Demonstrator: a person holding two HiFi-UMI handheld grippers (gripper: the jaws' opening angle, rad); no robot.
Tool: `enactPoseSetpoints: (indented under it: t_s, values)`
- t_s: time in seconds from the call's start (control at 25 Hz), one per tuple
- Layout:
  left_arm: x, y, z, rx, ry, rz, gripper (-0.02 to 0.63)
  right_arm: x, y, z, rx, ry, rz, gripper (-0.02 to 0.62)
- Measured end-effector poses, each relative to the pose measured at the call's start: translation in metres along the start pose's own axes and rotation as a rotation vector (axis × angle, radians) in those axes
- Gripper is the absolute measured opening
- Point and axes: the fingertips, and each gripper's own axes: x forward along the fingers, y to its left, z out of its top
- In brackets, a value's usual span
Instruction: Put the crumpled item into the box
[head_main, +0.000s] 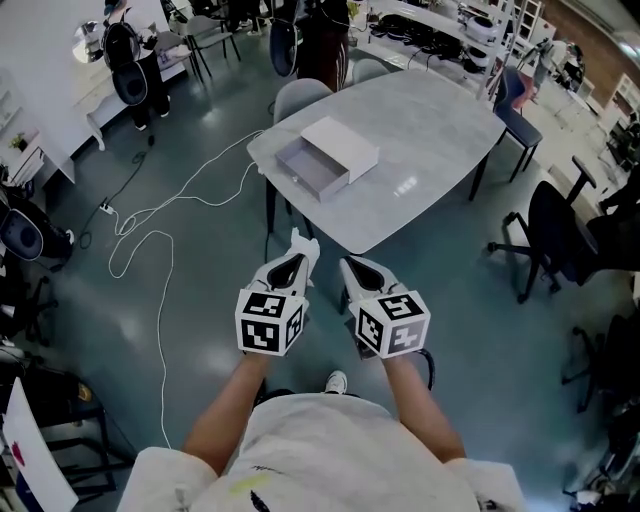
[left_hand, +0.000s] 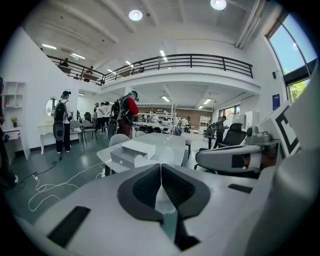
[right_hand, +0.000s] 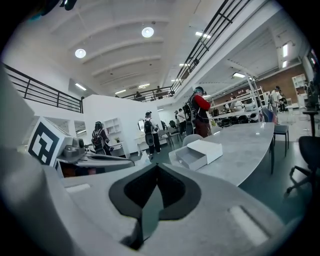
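The tabletop (head_main: 430, 130) is seen well ahead of the fingers, and the open box (head_main: 327, 155) is set on its near part, beyond both tips. No crumpled item can be made out. The left gripper (head_main: 298, 243) and right gripper (head_main: 352, 266) are held with fingers pressed together, nothing between them. The item should be located first, and the fingers spread wide before it is approached.

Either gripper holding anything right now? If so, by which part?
Nothing is held. The left gripper and the right gripper both have their jaws closed together on nothing, short of the table with the open box.
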Motion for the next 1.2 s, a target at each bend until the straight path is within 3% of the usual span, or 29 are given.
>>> enactPoseSetpoints:
  t_s: [0.6, 1.2]
  values:
    - [0.042, 0.023, 0.011, -0.028, 0.008, 0.040, 0.014, 0.036, -0.030, 0.014, -0.011, 0.021, 0.029, 0.005]
    - [0.145, 0.081, 0.041, -0.039, 0.028, -0.035, 0.014, 0.133, -0.087, 0.040, -0.010, 0.043, -0.020, 0.005]
